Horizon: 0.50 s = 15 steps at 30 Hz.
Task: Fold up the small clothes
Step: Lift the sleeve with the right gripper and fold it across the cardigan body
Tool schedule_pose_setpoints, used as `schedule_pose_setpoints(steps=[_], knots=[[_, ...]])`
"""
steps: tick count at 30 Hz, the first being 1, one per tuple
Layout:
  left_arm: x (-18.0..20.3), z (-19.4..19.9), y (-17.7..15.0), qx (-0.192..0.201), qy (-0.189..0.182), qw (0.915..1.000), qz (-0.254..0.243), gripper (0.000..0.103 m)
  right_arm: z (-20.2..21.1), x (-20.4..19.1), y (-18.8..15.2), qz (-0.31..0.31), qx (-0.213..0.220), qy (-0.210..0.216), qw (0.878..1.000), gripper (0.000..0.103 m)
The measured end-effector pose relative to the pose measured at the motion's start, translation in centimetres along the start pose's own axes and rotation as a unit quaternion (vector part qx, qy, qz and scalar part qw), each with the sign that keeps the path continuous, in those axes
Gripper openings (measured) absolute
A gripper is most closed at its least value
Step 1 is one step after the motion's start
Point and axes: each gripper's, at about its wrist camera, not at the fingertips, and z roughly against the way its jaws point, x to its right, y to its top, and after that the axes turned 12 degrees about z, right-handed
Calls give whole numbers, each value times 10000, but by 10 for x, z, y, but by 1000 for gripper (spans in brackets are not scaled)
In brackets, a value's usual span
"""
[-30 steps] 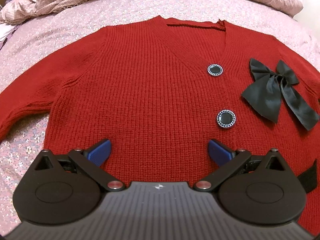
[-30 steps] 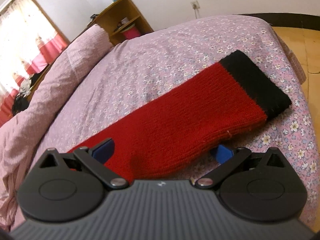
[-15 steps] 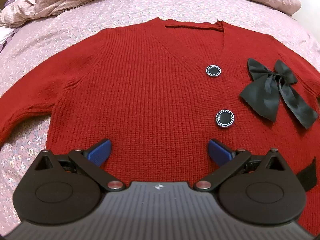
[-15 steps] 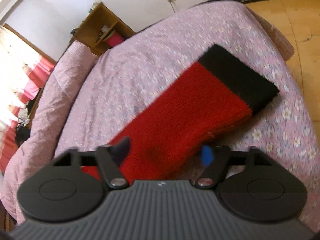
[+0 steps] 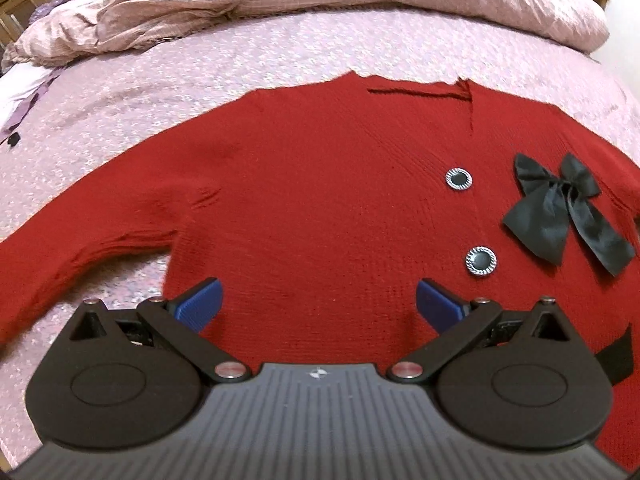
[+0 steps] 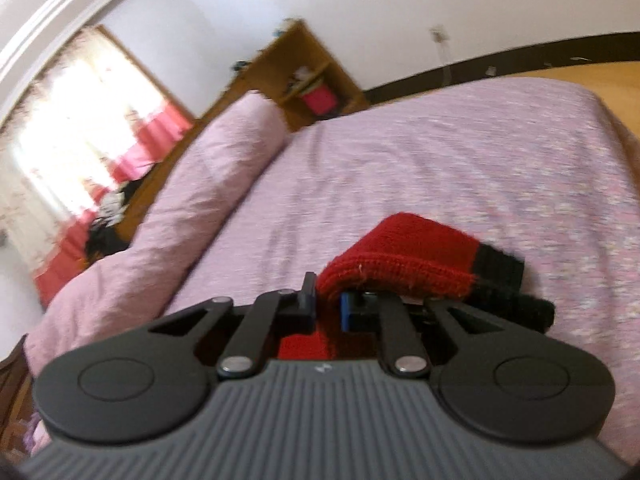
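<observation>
The red knitted cardigan (image 5: 320,208) with two silver-rimmed buttons and a black satin bow (image 5: 560,208) lies flat on the pink floral bed (image 5: 280,52) under the left gripper (image 5: 318,300), jaws spread, while the right gripper (image 6: 324,308), jaws pressed together, pinches its black-cuffed red sleeve (image 6: 408,256).

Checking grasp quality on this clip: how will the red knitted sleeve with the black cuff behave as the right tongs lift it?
Likely floppy: the red knitted sleeve already bends over the shut right tongs, its black cuff trailing. Probably light, though a chunky knit. The ribbed texture should resist slipping.
</observation>
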Motion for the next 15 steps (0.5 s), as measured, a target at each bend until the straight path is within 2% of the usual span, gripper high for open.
schedule_pose_setpoints(steps=[7, 15], knots=[[-16, 3, 6, 50, 70, 9998, 167, 103, 5, -58, 7, 428, 132, 796, 9958, 13], [-32, 8, 4, 120, 128, 9994, 301, 103, 3, -128, 2, 879, 36, 1643, 9825, 13]])
